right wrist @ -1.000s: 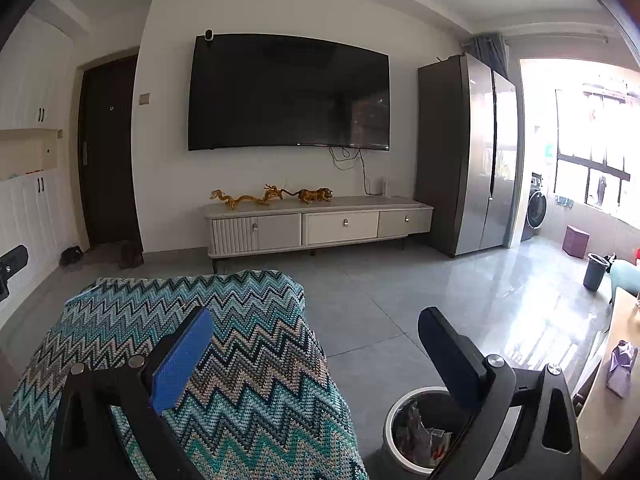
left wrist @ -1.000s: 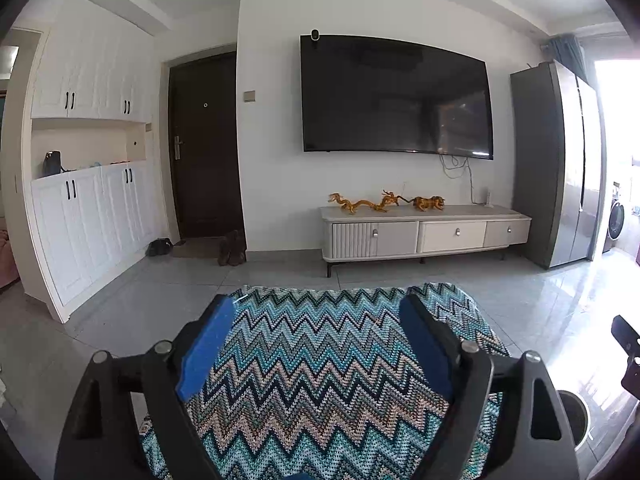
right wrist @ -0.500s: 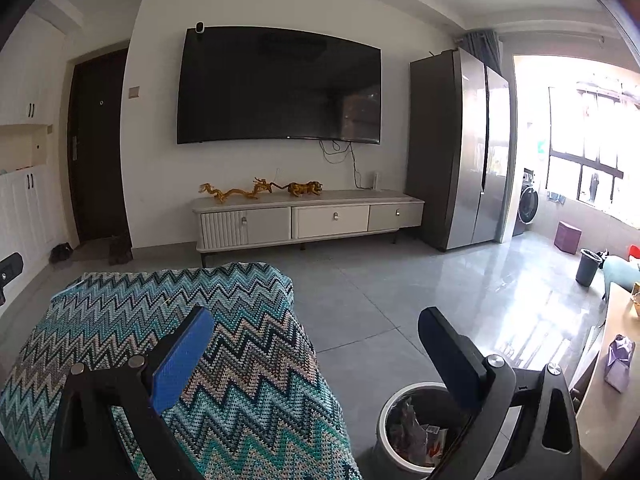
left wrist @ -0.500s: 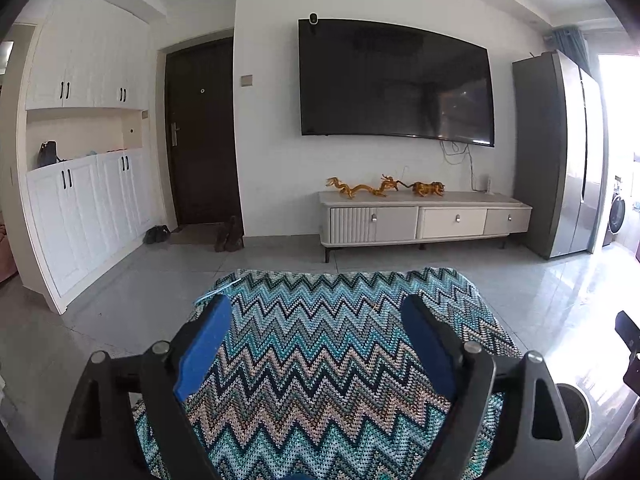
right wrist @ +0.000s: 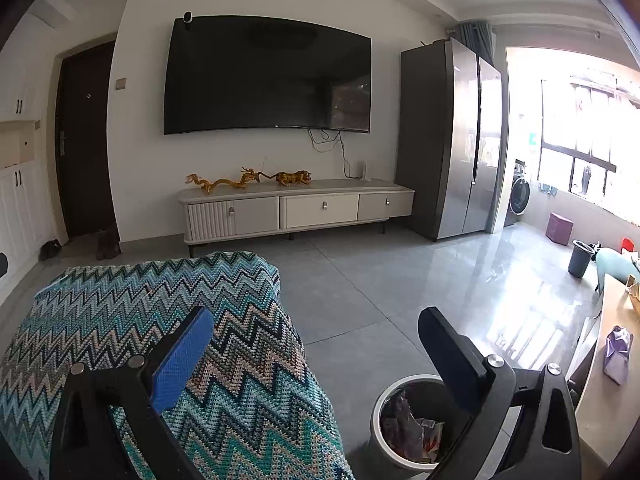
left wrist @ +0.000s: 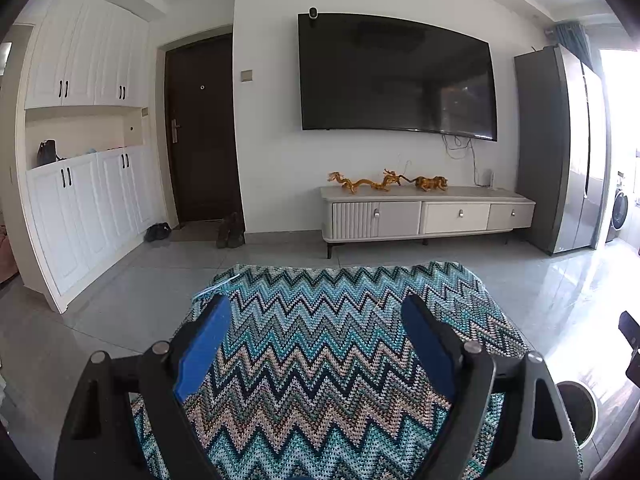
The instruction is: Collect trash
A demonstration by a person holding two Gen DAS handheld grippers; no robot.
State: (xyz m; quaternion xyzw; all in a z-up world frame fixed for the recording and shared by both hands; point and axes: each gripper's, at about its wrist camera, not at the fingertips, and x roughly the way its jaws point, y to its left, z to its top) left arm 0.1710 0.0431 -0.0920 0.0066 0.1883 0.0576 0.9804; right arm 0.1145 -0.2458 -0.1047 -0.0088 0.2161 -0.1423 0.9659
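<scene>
Both grippers empty above the blanket, bin just below the right one

Over the last second both views have tipped slightly downward, with more blanket (left wrist: 320,360) and floor showing; nothing was picked up. The left gripper (left wrist: 316,344) and right gripper (right wrist: 316,356) are spread wide, holding nothing. Only the right view looks into the bin (right wrist: 404,424) under its right finger, with wrappers already inside, and shows a purple scrap (right wrist: 618,354) on the worktop (right wrist: 608,400) farther right. The left view catches only the bin's rim.

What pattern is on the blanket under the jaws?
Zigzag chevrons in teal, blue, beige and black on the blanket; left wrist view.
</scene>
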